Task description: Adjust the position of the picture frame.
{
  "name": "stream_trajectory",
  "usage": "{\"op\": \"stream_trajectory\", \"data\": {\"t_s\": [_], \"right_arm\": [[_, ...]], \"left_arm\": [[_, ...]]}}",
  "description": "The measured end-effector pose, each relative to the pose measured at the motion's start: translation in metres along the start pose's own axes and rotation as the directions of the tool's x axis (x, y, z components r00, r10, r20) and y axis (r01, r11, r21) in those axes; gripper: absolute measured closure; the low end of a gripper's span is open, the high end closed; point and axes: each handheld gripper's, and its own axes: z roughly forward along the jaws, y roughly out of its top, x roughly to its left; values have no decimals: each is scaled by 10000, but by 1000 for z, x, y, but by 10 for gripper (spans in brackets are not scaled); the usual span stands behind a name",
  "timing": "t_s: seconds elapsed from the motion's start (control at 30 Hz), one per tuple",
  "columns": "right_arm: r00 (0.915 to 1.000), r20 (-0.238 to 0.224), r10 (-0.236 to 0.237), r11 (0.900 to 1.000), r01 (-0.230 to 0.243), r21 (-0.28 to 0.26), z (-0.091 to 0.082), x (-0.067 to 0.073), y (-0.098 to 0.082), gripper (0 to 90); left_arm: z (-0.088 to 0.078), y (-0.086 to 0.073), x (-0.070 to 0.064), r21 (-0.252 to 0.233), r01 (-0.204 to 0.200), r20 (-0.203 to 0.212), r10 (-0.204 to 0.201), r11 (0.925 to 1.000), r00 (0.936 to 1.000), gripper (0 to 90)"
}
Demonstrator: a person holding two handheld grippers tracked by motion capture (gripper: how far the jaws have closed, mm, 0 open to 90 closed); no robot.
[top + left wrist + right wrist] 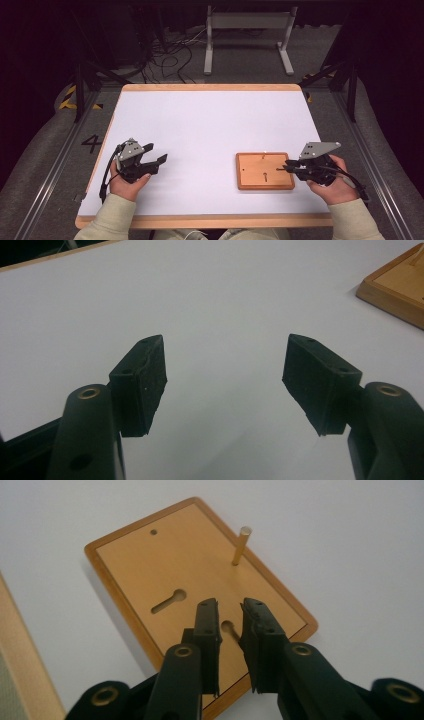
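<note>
My right claw [231, 611] hangs nearly clenched on nothing over the wooden board [265, 171] near the table's [200, 120] front right corner — the upright brass peg [241, 545] stands beyond its tips, while my left claw [225, 372], released, sits far off.

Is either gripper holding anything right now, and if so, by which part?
Nothing is held. The right gripper has its jaws nearly together over the wooden board, with only a slot between them. The left gripper is open.
</note>
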Motion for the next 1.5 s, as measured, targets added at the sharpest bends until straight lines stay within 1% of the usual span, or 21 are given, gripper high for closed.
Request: {"op": "stream_trajectory", "data": {"t_s": [0.13,0.2,0.37,0.4,0.47,0.67,0.73,0.77,0.83,0.87,0.93,1.07,1.13,1.17,1.2,1.23,1.3,1.33,1.37,1.4,1.5], "right_arm": [[9981,-592,-146,9984,178,535,6,5,0,900],[9955,-905,-267,9957,345,864,9,9,0,900],[9900,-1295,-569,9869,753,1425,16,13,0,900],[9868,-1545,-493,9848,738,1570,17,14,0,900],[9857,-1626,-444,9837,715,1651,18,14,0,900],[9767,-2123,-301,9651,837,2481,24,18,-2,900],[9742,-2240,-273,9575,899,2742,27,19,-3,900],[9728,-2303,-252,9510,943,2944,30,20,-4,900],[9735,-2271,-279,9399,1028,3256,34,20,-5,900],[9745,-2243,-71,9343,864,3458,36,19,-7,900],[9733,-2292,95,9351,725,3469,36,17,-8,900],[9806,-1947,219,9382,471,3429,32,14,-7,900],[9809,-1936,172,9376,514,3439,31,14,-8,900],[9803,-1974,22,9345,683,3493,32,16,-8,900],[9745,-2244,4,9297,823,3591,33,19,-8,900],[9720,-2350,-34,9232,933,3729,35,21,-8,900],[9771,-2126,-132,9040,1025,4150,40,22,-8,900],[9798,-1993,-189,8983,1042,4268,41,21,-9,900],[9799,-1995,-24,8943,913,4381,43,19,-11,900],[9798,-1998,46,8967,844,4345,42,19,-11,900],[9840,-1784,30,8936,774,4421,42,18,-11,900]], "left_arm": [[0,0,0,2,-1,0,1,10000,10000,343],[0,0,0,12,-23,-2,23,10000,10000,343],[0,0,0,20,-16,-12,16,10000,10000,343],[0,0,0,24,-21,-11,21,10000,10000,343],[0,0,0,30,-21,-12,21,10000,10000,343],[1,0,0,34,14,5,-14,10000,10000,343],[1,0,0,42,-10,11,10,10000,10000,343],[1,0,0,43,-11,7,11,10000,10000,343],[1,0,0,30,20,5,-20,10000,10000,343],[1,0,0,33,13,4,-13,10000,10000,342],[1,0,0,49,-4,8,4,10000,10000,342],[1,0,0,79,-37,26,36,10000,10000,342],[1,0,0,81,-49,22,48,10000,10000,342],[1,0,0,69,-36,24,36,10000,10000,342],[1,0,0,70,-35,22,34,10000,10000,342],[1,0,1,80,-25,22,25,10000,10000,341],[1,-1,1,81,-37,25,37,10000,10000,341],[1,-1,1,82,-28,28,28,10000,10000,341],[1,-1,1,72,4,12,-4,10000,10000,341],[1,-1,1,73,10,11,-10,10000,10000,341],[2,-1,1,96,-19,14,19,10000,10000,341]]}}
